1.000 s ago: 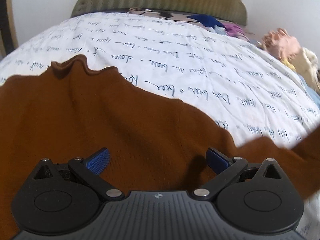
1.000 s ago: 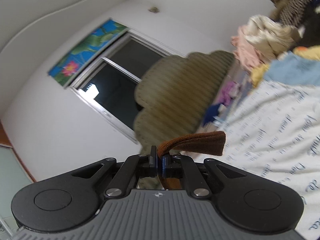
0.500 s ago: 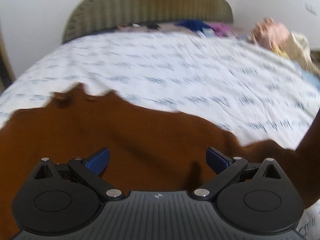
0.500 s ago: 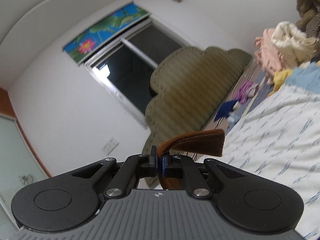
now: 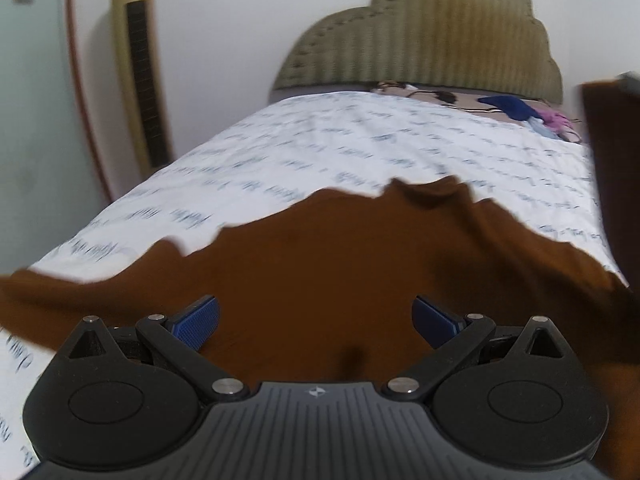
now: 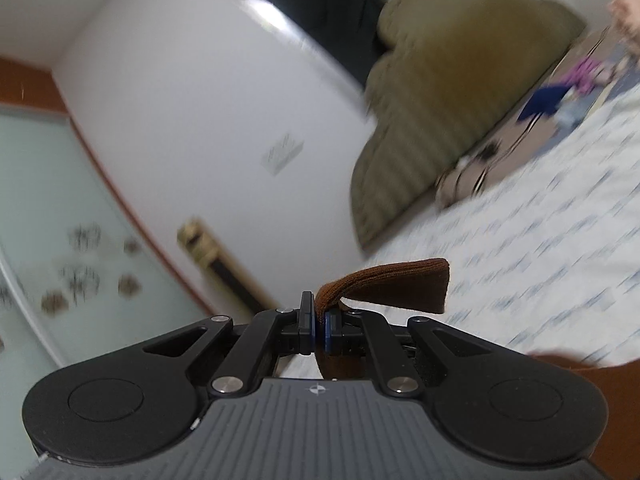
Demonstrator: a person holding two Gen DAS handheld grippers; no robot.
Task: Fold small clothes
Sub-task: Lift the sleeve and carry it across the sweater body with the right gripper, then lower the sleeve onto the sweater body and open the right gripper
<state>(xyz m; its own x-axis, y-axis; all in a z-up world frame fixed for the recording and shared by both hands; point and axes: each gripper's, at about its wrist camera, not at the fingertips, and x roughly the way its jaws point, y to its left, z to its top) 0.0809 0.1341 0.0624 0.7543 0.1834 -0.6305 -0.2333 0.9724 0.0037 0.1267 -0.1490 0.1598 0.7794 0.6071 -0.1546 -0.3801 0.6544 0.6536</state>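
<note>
Right gripper (image 6: pixel 319 326) pinched tight on brown cloth (image 6: pixel 384 286). Left gripper (image 5: pixel 316 318) wide apart, holding nothing, above cloth on bed (image 5: pixel 360 140).

Handwriting print on the bed sheet, too blurred to read

The white bed sheet (image 5: pixel 360 136) carries rows of blue script-style writing, but motion blur smears every word in both views, so no letter can be made out. Each gripper body bears a small white four-point emblem with no letters: one on the left gripper (image 5: pixel 315 312) just below its fingers, one on the right gripper (image 6: pixel 319 330) in the same spot. No other text, number or label can be read anywhere.
</note>
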